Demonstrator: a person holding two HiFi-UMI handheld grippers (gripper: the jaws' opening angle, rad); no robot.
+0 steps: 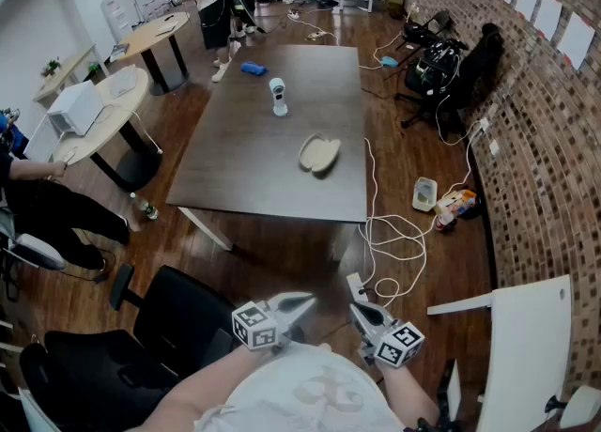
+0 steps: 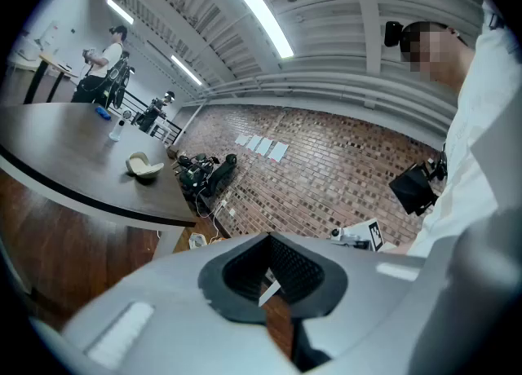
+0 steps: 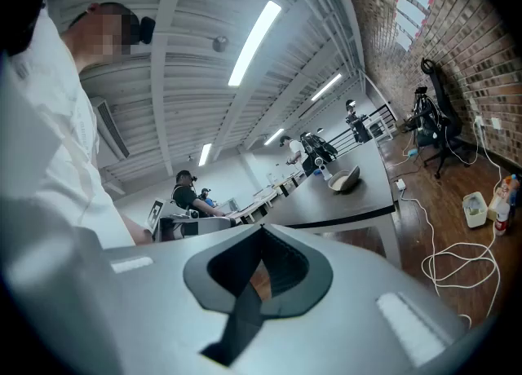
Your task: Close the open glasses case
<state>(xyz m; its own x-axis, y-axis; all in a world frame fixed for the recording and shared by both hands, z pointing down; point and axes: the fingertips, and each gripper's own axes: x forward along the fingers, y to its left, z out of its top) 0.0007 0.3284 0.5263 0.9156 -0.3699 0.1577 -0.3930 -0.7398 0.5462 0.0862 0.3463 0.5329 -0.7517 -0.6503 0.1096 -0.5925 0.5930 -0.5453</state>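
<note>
The open glasses case (image 1: 319,153) is beige and lies with its lid up on the near right part of the dark table (image 1: 235,167). It also shows small and far off in the left gripper view (image 2: 145,167) and in the right gripper view (image 3: 346,179). Both grippers are held close to the person's body, well short of the table. My left gripper (image 1: 302,303) (image 2: 269,236) has its jaws together at the tip and holds nothing. My right gripper (image 1: 360,311) (image 3: 263,227) is shut as well, also with nothing in it.
A white bottle-like object (image 1: 278,97) and a blue item (image 1: 254,69) stand farther back on the table. A black office chair (image 1: 141,346) is at lower left and a white chair (image 1: 526,346) at lower right. Cables (image 1: 394,242) lie on the floor by the table's right legs. People stand beyond.
</note>
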